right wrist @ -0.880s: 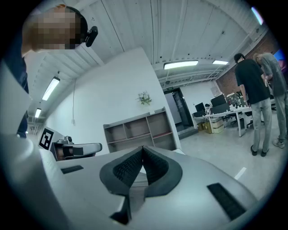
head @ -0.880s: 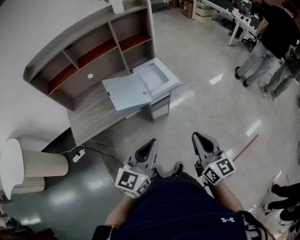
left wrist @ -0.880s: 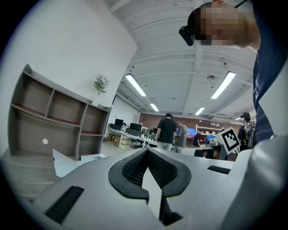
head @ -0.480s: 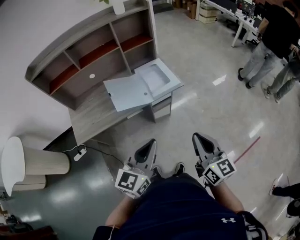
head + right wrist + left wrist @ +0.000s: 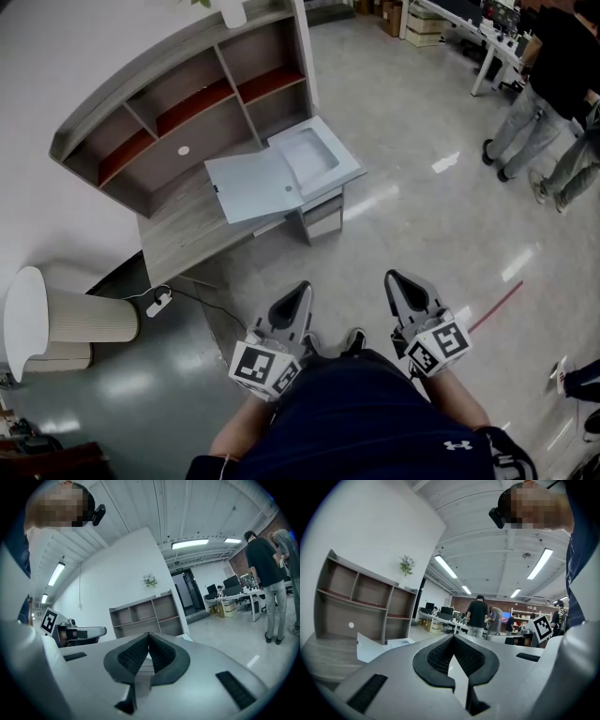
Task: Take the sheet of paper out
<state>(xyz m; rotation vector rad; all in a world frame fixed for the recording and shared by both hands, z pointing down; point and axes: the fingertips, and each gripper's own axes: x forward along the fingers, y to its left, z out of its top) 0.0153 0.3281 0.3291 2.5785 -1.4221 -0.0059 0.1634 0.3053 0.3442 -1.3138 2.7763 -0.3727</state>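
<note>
A pale blue-grey printer (image 5: 314, 155) stands on the right end of a wooden desk (image 5: 183, 230), its flat lid (image 5: 251, 186) swung open to the left. I cannot make out a sheet of paper on it from here. Both grippers hover low in the head view, close to the person's body and far from the desk. My left gripper (image 5: 302, 286) and right gripper (image 5: 394, 277) are shut and empty. The left gripper view shows its jaws (image 5: 452, 637) pressed together, with the lid (image 5: 375, 648) far off. The right gripper view shows shut jaws (image 5: 148, 634) too.
A shelf unit (image 5: 178, 103) rises at the back of the desk, with a drawer unit (image 5: 321, 214) under its right end. A beige cylinder (image 5: 70, 323) and a cable plug (image 5: 159, 302) lie at the left. People (image 5: 553, 84) stand at the far right.
Both grippers stay where they were, still shut. The people at the far right have drifted slightly to the right in the view.
</note>
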